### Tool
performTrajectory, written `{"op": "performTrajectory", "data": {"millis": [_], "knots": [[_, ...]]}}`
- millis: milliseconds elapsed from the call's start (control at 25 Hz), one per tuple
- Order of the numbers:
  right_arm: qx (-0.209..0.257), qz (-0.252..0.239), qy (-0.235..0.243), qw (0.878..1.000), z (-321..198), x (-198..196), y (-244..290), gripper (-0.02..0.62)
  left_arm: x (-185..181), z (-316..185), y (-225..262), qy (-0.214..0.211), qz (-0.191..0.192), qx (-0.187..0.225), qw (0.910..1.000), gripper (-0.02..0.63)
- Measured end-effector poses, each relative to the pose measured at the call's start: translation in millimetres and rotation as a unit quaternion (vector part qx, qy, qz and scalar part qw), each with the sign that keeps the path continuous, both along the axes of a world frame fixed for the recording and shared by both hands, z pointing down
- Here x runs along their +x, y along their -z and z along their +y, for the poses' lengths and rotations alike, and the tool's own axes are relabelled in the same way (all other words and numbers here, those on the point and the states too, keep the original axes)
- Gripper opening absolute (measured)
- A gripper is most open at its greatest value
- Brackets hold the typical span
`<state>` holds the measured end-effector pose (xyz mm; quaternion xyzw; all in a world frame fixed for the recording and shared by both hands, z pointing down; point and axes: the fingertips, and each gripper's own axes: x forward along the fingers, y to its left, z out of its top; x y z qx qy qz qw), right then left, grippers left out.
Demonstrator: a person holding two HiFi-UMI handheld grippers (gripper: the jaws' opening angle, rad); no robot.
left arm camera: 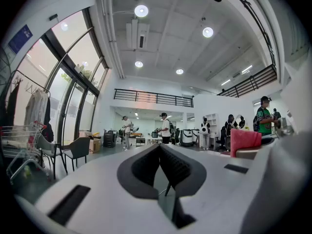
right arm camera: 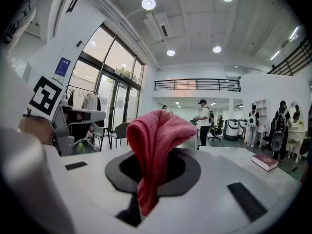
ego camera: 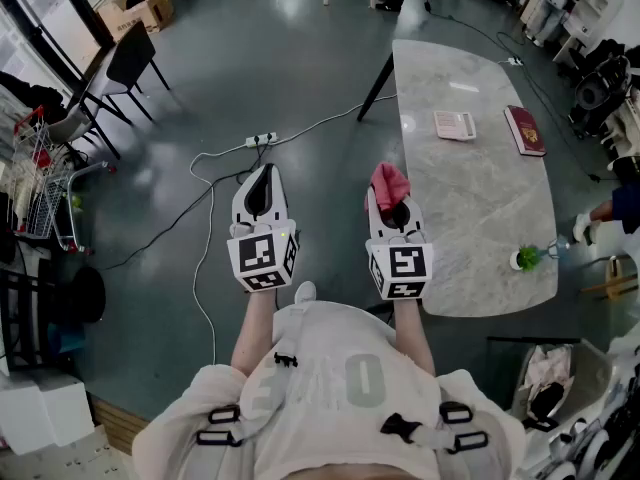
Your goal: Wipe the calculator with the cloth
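One red book [ego camera: 525, 130] lies beside the calculator [ego camera: 455, 125] — apart.

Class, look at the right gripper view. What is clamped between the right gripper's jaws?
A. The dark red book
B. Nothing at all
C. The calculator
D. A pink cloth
D: the right gripper view shows the pink cloth pinched between the jaws of the right gripper, while the calculator and the dark red book lie untouched on the table.
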<state>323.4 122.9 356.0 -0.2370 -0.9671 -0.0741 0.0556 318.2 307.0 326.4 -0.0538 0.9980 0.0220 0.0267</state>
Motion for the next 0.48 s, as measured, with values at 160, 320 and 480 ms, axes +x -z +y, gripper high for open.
{"op": "performTrajectory", "data": {"millis": [160,320,480], "knots": [[0.000,0.004,-0.003,1.000,-4.2,-1.8,-0.4,0.055,-4.1,-5.4,0.6,-0.004,0.003,-0.002,1.0000,0.020],[0.001,0.008,-0.005,1.000,-5.6,-5.9,-6.0,0.054,-11.7,-6.0,-1.2,-0.009,0.004,-0.005,0.9999,0.020],[0.004,0.010,-0.004,1.000,0.6,-10.0,-7.0,0.054,-17.8,1.7,0.1,-0.008,0.003,-0.004,1.0000,0.020]]}}
